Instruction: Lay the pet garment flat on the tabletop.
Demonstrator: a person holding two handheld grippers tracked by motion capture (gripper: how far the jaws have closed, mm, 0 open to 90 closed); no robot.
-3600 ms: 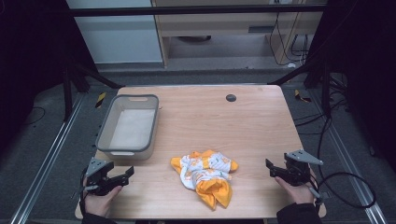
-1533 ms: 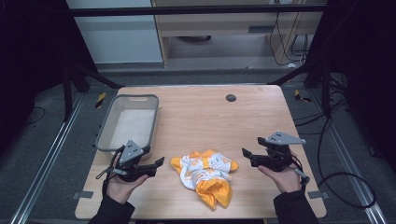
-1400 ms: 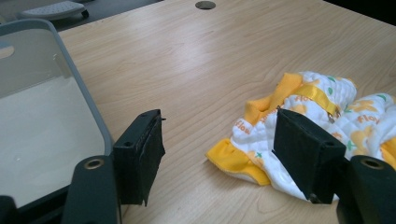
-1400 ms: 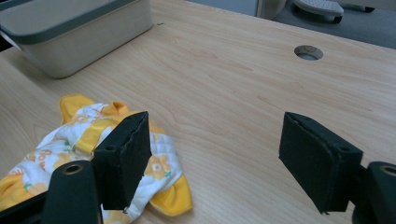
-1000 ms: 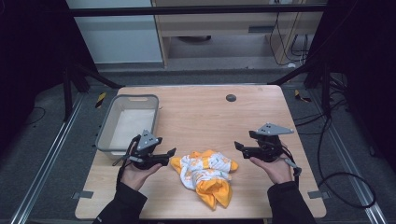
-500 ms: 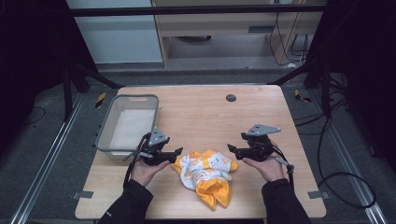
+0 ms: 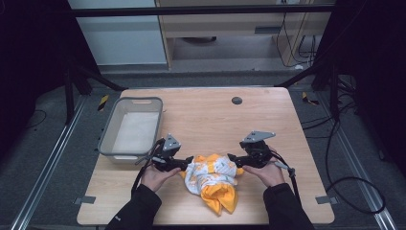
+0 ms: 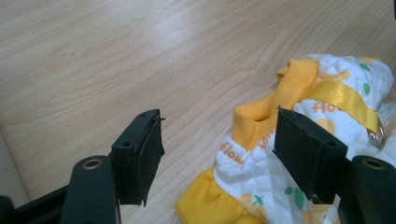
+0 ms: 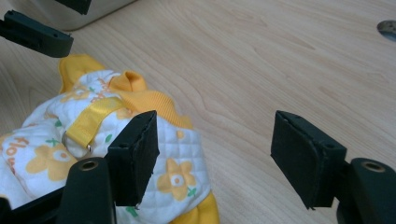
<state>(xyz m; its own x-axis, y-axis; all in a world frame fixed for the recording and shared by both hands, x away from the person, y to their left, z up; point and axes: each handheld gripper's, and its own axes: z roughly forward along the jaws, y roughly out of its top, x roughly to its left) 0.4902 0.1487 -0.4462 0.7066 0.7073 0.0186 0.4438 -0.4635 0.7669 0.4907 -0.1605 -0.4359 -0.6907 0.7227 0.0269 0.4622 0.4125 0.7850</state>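
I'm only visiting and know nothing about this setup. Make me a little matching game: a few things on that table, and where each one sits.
Things:
1. grey bin
2. yellow and white garment
3. small dark disc
4. left gripper

Places:
A. far side of the table, near the middle
B. crumpled between the two grippers
C. left part of the table
D. at the garment's left edge

Pairs: 1-C, 2-B, 3-A, 4-D

Near the table (image 7: 206, 110), both grippers are black with grey three-cornered plates, black cables and black square fingers (image 8: 140, 154). Dark sleeves.
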